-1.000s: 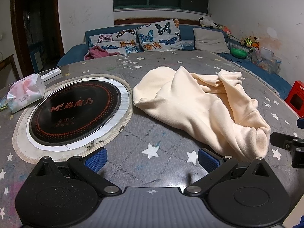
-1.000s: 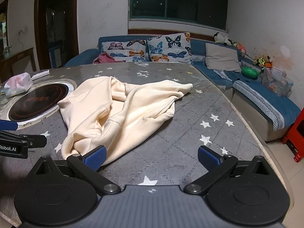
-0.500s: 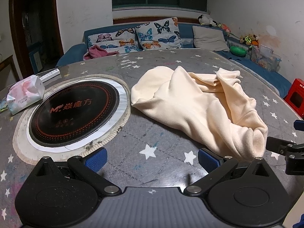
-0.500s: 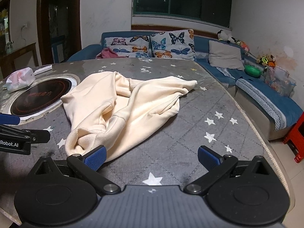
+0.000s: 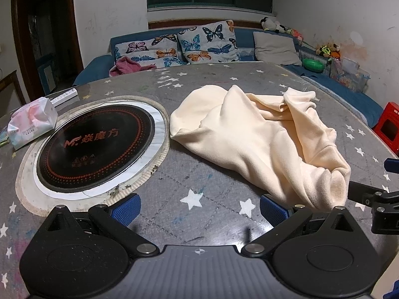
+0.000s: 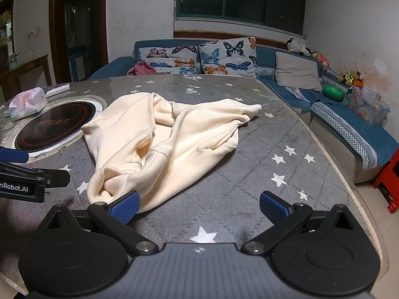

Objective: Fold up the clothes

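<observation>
A cream fleece garment point(image 5: 261, 134) lies crumpled on the grey star-patterned table point(image 5: 174, 182); it also shows in the right wrist view point(image 6: 169, 144). My left gripper point(image 5: 199, 208) is open, low over the table, with the garment's near end just beyond its right pad. My right gripper point(image 6: 198, 206) is open too, and its left pad touches or overlaps the garment's near hem. Each gripper shows at the edge of the other's view: the right gripper point(image 5: 374, 196) and the left gripper point(image 6: 32, 177).
A round black induction hob point(image 5: 97, 144) is set into the table at the left, with a tissue pack point(image 5: 31, 122) and a white remote point(image 5: 64, 97) beyond it. A blue sofa point(image 6: 349, 124) with butterfly cushions rings the table; a red stool point(image 6: 389, 179) stands at the right.
Both grippers have moved forward, closer to the garment's near end. The garment itself lies as before. Both stay open.
</observation>
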